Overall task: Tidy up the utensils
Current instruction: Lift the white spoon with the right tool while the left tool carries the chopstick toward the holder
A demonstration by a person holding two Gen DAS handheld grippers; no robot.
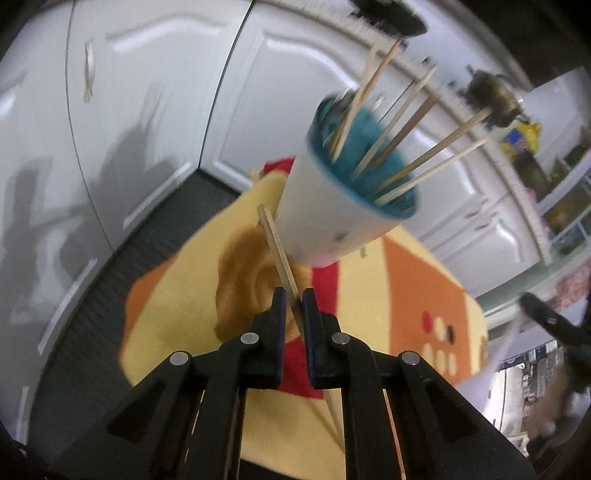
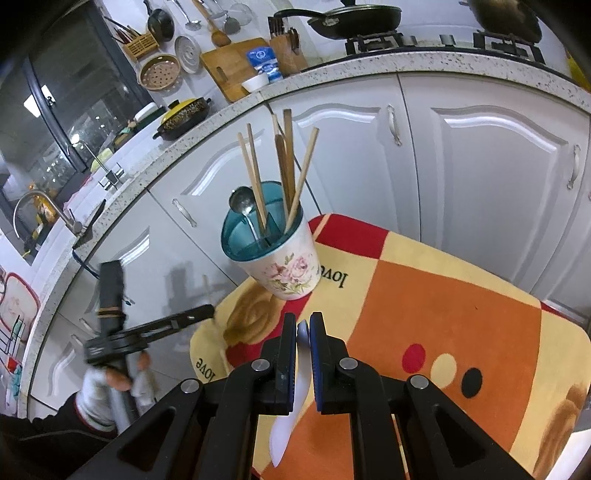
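Observation:
A white floral utensil holder with a teal inner rim (image 2: 275, 243) stands on a colourful mat (image 2: 443, 314). It holds several wooden chopsticks (image 2: 286, 166) and a metal spoon (image 2: 242, 205). It also shows blurred in the left wrist view (image 1: 340, 206). My left gripper (image 1: 293, 295) is shut on a wooden chopstick (image 1: 277, 247), just in front of the holder. My right gripper (image 2: 303, 321) is shut on a white plastic utensil (image 2: 295, 387), a short way in front of the holder. The left gripper also shows in the right wrist view (image 2: 155, 326) to the holder's left.
White kitchen cabinet doors (image 2: 461, 166) stand behind the mat under a speckled countertop (image 2: 406, 61). On the countertop are a stove with pans (image 2: 354, 18), a cutting board (image 2: 232, 66), a knife block (image 2: 288, 51) and a sink tap (image 2: 40, 206).

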